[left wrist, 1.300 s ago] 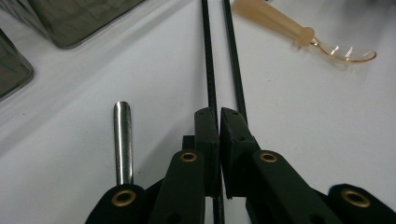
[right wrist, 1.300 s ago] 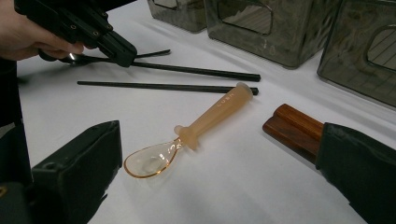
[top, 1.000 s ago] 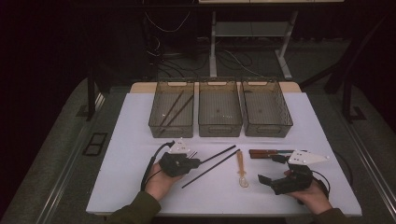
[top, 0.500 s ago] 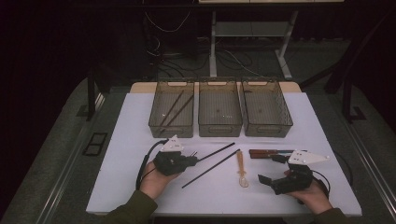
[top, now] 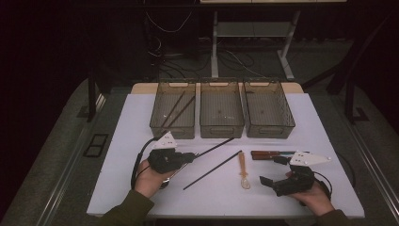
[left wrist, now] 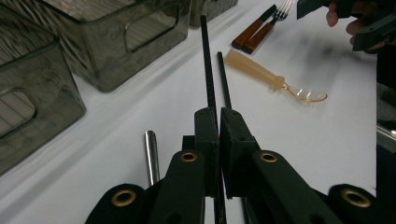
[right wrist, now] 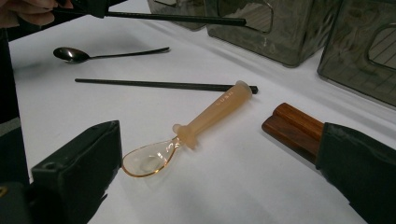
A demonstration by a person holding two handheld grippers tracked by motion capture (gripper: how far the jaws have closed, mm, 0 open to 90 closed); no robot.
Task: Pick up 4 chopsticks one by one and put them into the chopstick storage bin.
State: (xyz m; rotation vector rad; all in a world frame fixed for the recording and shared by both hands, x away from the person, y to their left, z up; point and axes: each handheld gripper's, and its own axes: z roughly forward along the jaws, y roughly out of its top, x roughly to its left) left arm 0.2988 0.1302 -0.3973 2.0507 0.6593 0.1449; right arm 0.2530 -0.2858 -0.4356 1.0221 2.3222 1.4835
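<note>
**A:** So the left gripper (top: 190, 157) has its jaws clamped tight on one black chopstick (top: 214, 147), gripped near its back end. The stick runs forward and to the right, with its tip aimed at the gap between the left bin (top: 160, 126) and the middle bin (top: 221, 130).

**B:** Yep, and the left bin already holds two sticks, so I'd guess that's where it goes. It'd need to swing left so its long axis lines up with the bin's length, otherwise it could catch the near rim.

**A:** What's the right gripper (top: 273, 172) doing?

**B:** Jaws wide open, holding nothing, low over the table by the plastic spoon (right wrist: 196, 130). The second chopstick (top: 212, 170) lies flat between the two hands, nearer the left. There's plenty of bare table around it.
</note>
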